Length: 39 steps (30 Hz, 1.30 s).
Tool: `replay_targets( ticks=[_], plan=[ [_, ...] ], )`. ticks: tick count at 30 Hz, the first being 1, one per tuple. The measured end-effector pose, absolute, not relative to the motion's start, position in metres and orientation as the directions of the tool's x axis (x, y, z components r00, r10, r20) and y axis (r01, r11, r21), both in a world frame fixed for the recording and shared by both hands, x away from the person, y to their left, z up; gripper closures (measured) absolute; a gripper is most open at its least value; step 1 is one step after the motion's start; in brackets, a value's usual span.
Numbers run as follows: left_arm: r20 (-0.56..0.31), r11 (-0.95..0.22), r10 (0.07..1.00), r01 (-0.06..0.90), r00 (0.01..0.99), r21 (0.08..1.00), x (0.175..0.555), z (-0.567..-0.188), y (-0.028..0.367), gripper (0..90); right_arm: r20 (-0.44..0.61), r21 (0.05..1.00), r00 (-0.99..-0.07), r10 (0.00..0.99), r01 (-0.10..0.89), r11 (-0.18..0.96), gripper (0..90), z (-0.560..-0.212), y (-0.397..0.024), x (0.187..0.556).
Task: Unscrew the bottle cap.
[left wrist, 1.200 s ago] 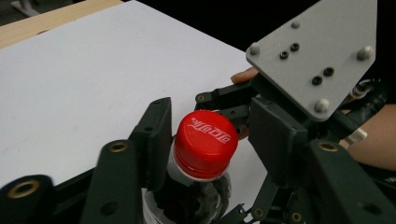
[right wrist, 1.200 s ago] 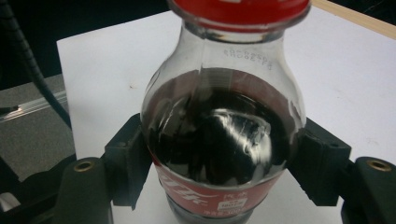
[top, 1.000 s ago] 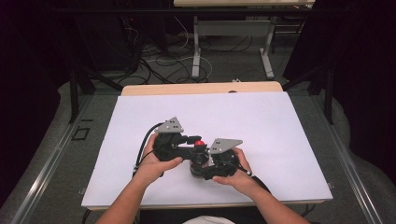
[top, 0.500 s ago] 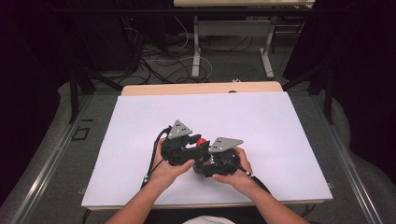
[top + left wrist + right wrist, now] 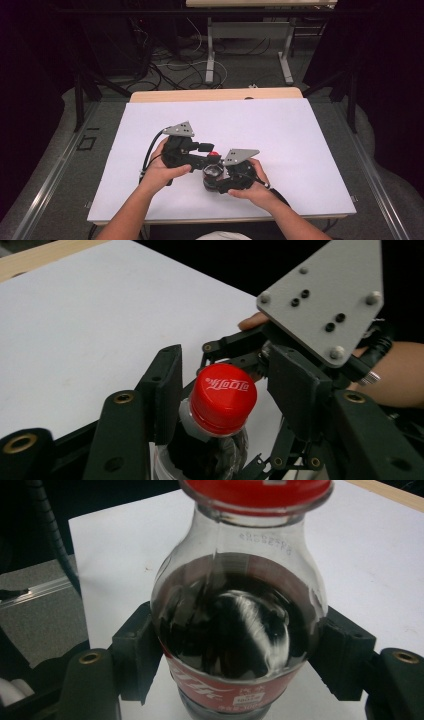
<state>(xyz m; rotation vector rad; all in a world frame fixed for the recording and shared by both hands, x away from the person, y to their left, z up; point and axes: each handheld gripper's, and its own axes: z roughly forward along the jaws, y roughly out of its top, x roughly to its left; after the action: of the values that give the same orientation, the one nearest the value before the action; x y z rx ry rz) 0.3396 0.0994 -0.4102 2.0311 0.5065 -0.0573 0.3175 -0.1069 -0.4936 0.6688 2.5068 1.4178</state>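
Both grippers meet over the near middle of the white table (image 5: pixel 280 135), each held in one of the person's hands. Right gripper (image 5: pixel 235 645) clamps the cola bottle (image 5: pixel 235 625) around its body, one black jaw pressed against each side at the top of the red label (the dark drink fills the bottle up to the shoulder). Left gripper (image 5: pixel 220 390) reaches in at the bottle's top, and its jaws have just been opening: they now stand a little apart on either side of the red cap (image 5: pixel 223 397), with a gap showing at the right jaw, so the cap sits between them without being squeezed. From the high view, the bottle (image 5: pixel 212 172) lies between the two tools, tilted toward the left one, its cap (image 5: pixel 214 154) just beside the left gripper (image 5: pixel 202 150), while the right gripper (image 5: pixel 220 175) sits close to the person's side of the table.
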Motion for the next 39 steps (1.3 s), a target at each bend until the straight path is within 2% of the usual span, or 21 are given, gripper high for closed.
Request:
replay_targets(
  ticks=[3,4,6,9,11,12,13,15,17,18,20,23,25,27,29,30,36,39],
  plan=[
    [-0.224,-0.451,0.298,0.343,0.928,0.824,0.342,-0.414,0.099,54.9,0.063,0.853,-0.889,0.453,0.283,0.438,29.6,-0.494,-0.106,0.317],
    [-0.234,-0.443,0.292,0.348,0.927,0.826,0.343,-0.416,0.099,58.9,0.064,0.857,-0.892,0.447,0.279,0.434,29.6,-0.494,-0.105,0.317],
    [-0.237,-0.435,0.288,0.348,0.928,0.831,0.343,-0.418,0.1,60.2,0.067,0.853,-0.894,0.444,0.282,0.438,29.6,-0.494,-0.106,0.317],
    [-0.218,-0.417,0.324,0.345,0.921,0.841,0.339,-0.419,0.098,60.6,0.062,0.851,-0.886,0.459,0.287,0.439,29.6,-0.494,-0.106,0.317],
    [-0.209,-0.408,0.37,0.36,0.905,0.839,0.335,-0.419,0.096,60.6,0.057,0.852,-0.882,0.467,0.287,0.438,29.7,-0.494,-0.106,0.317],
    [-0.21,-0.383,0.429,0.387,0.879,0.839,0.33,-0.418,0.092,60.8,0.05,0.854,-0.875,0.482,0.288,0.433,29.7,-0.494,-0.106,0.317],
    [-0.21,-0.383,0.429,0.387,0.879,0.839,0.33,-0.418,0.092,60.8,0.05,0.854,-0.875,0.482,0.288,0.433,29.7,-0.494,-0.106,0.317],
    [-0.196,-0.365,0.492,0.405,0.848,0.838,0.325,-0.417,0.087,60.8,0.06,0.847,-0.864,0.5,0.309,0.433,29.7,-0.493,-0.106,0.317],
    [-0.174,-0.32,0.617,0.447,0.767,0.835,0.315,-0.417,0.076,60.8,0.046,0.844,-0.847,0.529,0.317,0.433,29.7,-0.493,-0.107,0.318],
    [-0.174,-0.32,0.617,0.447,0.767,0.835,0.315,-0.417,0.076,60.8,0.032,0.847,-0.839,0.543,0.312,0.43,29.7,-0.494,-0.107,0.318],
    [-0.159,-0.278,0.721,0.491,0.674,0.825,0.306,-0.418,0.064,60.8,0.025,0.841,-0.833,0.553,0.317,0.439,29.6,-0.495,-0.106,0.318],
    [-0.163,-0.26,0.743,0.505,0.649,0.823,0.302,-0.417,0.059,60.6,0.027,0.842,-0.829,0.558,0.32,0.434,29.6,-0.497,-0.106,0.319],
    [-0.162,-0.287,0.717,0.499,0.678,0.818,0.305,-0.415,0.062,59.8,0.036,0.844,-0.831,0.555,0.323,0.429,29.6,-0.497,-0.107,0.319],
    [-0.183,-0.285,0.659,0.467,0.73,0.837,0.31,-0.415,0.067,50.4,0.043,0.842,-0.844,0.535,0.319,0.436,29.6,-0.494,-0.109,0.319],
    [-0.176,-0.313,0.62,0.447,0.764,0.838,0.314,-0.412,0.073,48.9,0.044,0.846,-0.846,0.532,0.314,0.43,29.6,-0.494,-0.109,0.319],
    [-0.17,-0.332,0.601,0.438,0.781,0.835,0.316,-0.411,0.076,45.3,0.049,0.852,-0.847,0.529,0.312,0.421,29.6,-0.495,-0.109,0.319],
    [-0.226,-0.371,0.438,0.404,0.87,0.836,0.329,-0.411,0.093,44.6,0.054,0.853,-0.859,0.51,0.305,0.424,29.5,-0.494,-0.108,0.318],
    [-0.207,-0.402,0.375,0.36,0.904,0.842,0.332,-0.414,0.098,45.1,0.05,0.847,-0.881,0.47,0.287,0.447,29.6,-0.492,-0.108,0.318]
  ],
)
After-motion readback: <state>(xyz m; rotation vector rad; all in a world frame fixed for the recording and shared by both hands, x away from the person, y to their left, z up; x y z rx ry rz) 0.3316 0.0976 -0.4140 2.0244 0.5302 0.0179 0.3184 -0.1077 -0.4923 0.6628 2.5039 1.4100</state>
